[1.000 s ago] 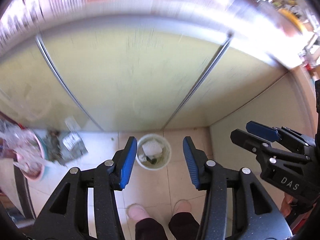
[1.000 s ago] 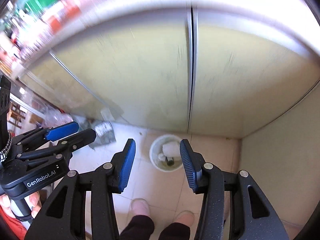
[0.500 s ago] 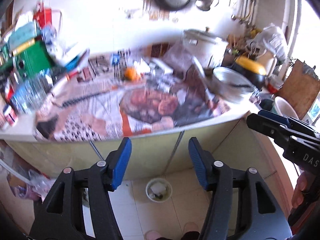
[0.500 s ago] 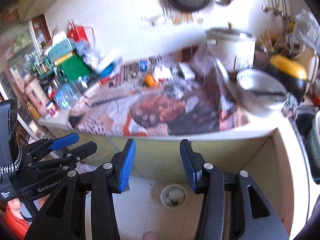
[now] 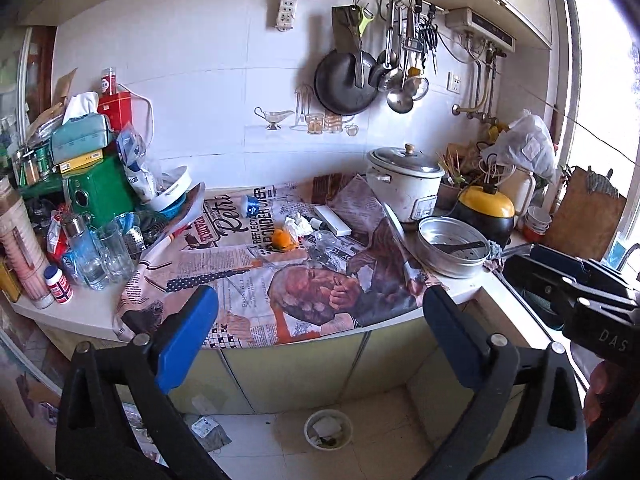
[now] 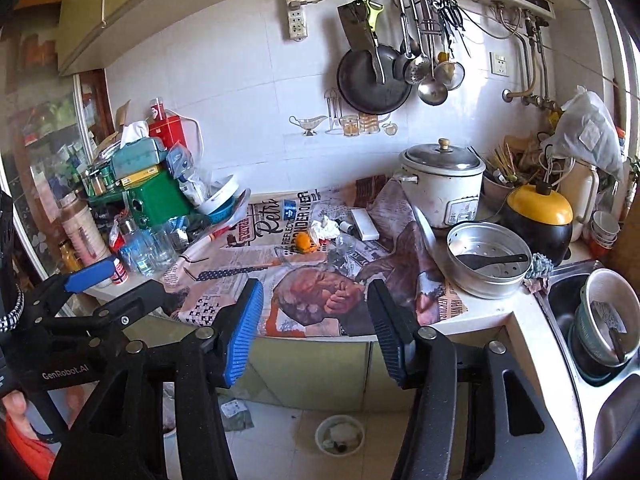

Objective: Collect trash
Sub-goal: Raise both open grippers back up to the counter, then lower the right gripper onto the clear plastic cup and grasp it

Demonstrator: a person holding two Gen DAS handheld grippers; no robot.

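Trash lies mid-counter on a printed newspaper-pattern cloth [image 5: 248, 280]: an orange peel [image 5: 282, 239], a crumpled white tissue [image 5: 297, 224], a crushed clear plastic bottle [image 5: 326, 240] and a small blue-white cup [image 5: 251, 205]. The same peel [image 6: 305, 242] and tissue [image 6: 326, 227] show in the right wrist view. A small white bin [image 5: 328, 429] with trash inside stands on the floor below the counter; it also shows in the right wrist view [image 6: 340, 436]. My left gripper [image 5: 320, 332] and right gripper [image 6: 316, 320] are both open and empty, held in front of the counter edge.
A rice cooker [image 5: 404, 182], a metal steamer pan [image 5: 454, 246] and a yellow-lidded pot [image 5: 486, 210] stand at the right. Glasses, bottles and a green box [image 5: 100, 190] crowd the left. A sink [image 6: 592, 328] with bowls is at far right. Pans and utensils hang on the wall.
Both grippers have swung up from looking at the floor bin and cabinet doors to facing the countertop. Both stay open and empty.
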